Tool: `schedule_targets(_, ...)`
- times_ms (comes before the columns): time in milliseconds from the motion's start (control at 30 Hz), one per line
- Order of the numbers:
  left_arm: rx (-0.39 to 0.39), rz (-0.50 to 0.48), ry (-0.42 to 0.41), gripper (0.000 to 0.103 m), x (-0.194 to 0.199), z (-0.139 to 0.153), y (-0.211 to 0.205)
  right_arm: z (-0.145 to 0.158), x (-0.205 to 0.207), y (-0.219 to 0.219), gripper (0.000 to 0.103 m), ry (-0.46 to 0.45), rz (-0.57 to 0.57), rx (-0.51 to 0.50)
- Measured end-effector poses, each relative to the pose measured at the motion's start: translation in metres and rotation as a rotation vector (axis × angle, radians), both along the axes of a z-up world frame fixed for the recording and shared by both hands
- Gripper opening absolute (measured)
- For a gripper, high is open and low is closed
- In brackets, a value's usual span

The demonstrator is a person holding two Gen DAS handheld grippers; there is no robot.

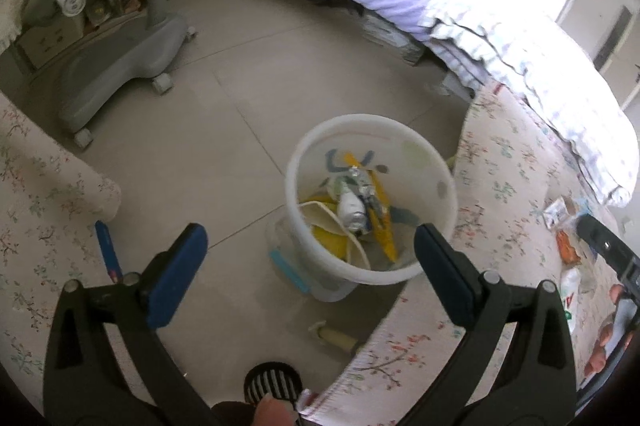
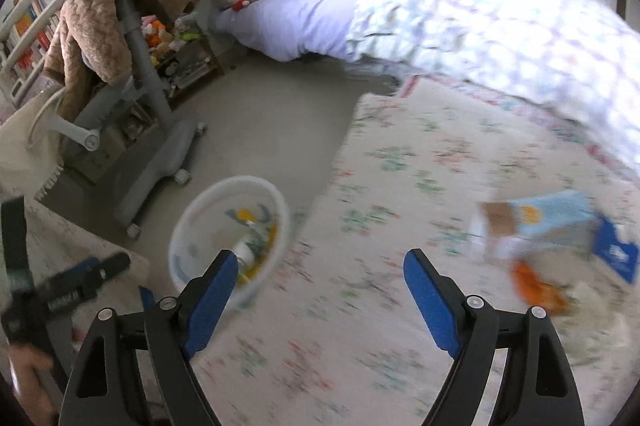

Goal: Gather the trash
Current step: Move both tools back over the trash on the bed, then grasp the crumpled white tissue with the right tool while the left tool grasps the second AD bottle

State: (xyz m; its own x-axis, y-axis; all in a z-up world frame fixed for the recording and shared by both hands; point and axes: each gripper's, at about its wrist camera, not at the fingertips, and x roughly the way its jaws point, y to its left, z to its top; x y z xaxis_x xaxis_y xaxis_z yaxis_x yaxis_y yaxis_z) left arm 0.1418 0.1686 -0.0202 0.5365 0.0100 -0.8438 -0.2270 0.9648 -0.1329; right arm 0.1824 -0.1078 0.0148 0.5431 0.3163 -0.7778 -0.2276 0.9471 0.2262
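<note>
A white trash bin (image 1: pixel 372 129) stands on the tiled floor beside a floral-covered surface (image 1: pixel 512 209); it holds yellow wrappers and a crumpled silver can (image 1: pixel 352 205). My left gripper (image 1: pixel 310 250) is open and empty, hovering just above the bin's near rim. The bin also shows in the right wrist view (image 2: pixel 208 201). My right gripper (image 2: pixel 320 274) is open and empty above the floral cover (image 2: pixel 400 185). Loose trash lies to its right: a light blue carton (image 2: pixel 552 222) and an orange wrapper (image 2: pixel 536 286). That trash pile shows in the left wrist view (image 1: pixel 568 242).
A grey wheeled chair base (image 1: pixel 120 65) stands on the floor at left. A bed with a lilac sheet and checked duvet (image 1: pixel 520 45) fills the back right. A blue pen (image 1: pixel 108 254) and a light blue strip (image 1: pixel 288 270) lie on the floor near the bin.
</note>
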Motion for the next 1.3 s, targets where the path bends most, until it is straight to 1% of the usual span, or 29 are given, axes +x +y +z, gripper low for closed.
schedule_targets(133,-0.011,-0.049,-0.017,0.103,-0.003,0.006,-0.017,0.009,-0.023,-0.044,0.089,-0.001,-0.034,-0.032)
schedule_targets(233,-0.023,-0.094,-0.023,0.102,-0.007,0.008,-0.032,0.009,-0.039,-0.080,0.091,0.019,-0.070,-0.055)
schedule_targets(333,-0.037,-0.135,-0.024,0.103,-0.011,0.010,-0.046,0.001,-0.052,-0.114,0.091,0.051,-0.120,-0.082)
schedule_targets(400,-0.047,-0.157,-0.026,0.102,-0.013,0.012,-0.056,-0.008,-0.059,-0.136,0.091,0.088,-0.159,-0.092)
schedule_targets(467,-0.051,-0.178,-0.029,0.102,-0.015,0.012,-0.065,-0.015,-0.065,-0.152,0.091,0.119,-0.194,-0.083)
schedule_targets(600,-0.027,-0.222,-0.031,0.103,-0.020,0.012,-0.088,-0.030,-0.073,-0.179,0.091,0.178,-0.263,-0.042)
schedule_targets(700,-0.027,-0.250,-0.016,0.103,-0.021,0.007,-0.104,-0.034,-0.071,-0.192,0.091,0.186,-0.302,-0.041)
schedule_targets(800,-0.051,-0.276,0.004,0.103,-0.020,0.003,-0.120,-0.036,-0.066,-0.202,0.091,0.190,-0.318,-0.042)
schedule_targets(900,-0.066,-0.300,0.018,0.103,-0.017,0.000,-0.134,-0.042,-0.056,-0.204,0.091,0.210,-0.305,-0.048)
schedule_targets(1133,-0.068,-0.305,0.044,0.103,-0.010,-0.006,-0.157,-0.056,-0.029,-0.198,0.088,0.239,-0.286,-0.073)
schedule_targets(1200,-0.078,-0.308,0.054,0.103,-0.007,-0.007,-0.163,-0.061,-0.023,-0.196,0.082,0.249,-0.283,-0.072)
schedule_targets(1267,-0.079,-0.314,0.058,0.103,-0.006,-0.008,-0.171,-0.067,-0.017,-0.196,0.069,0.271,-0.281,-0.067)
schedule_targets(1300,-0.078,-0.319,0.058,0.103,-0.006,-0.008,-0.176,-0.071,-0.015,-0.195,0.065,0.284,-0.280,-0.065)
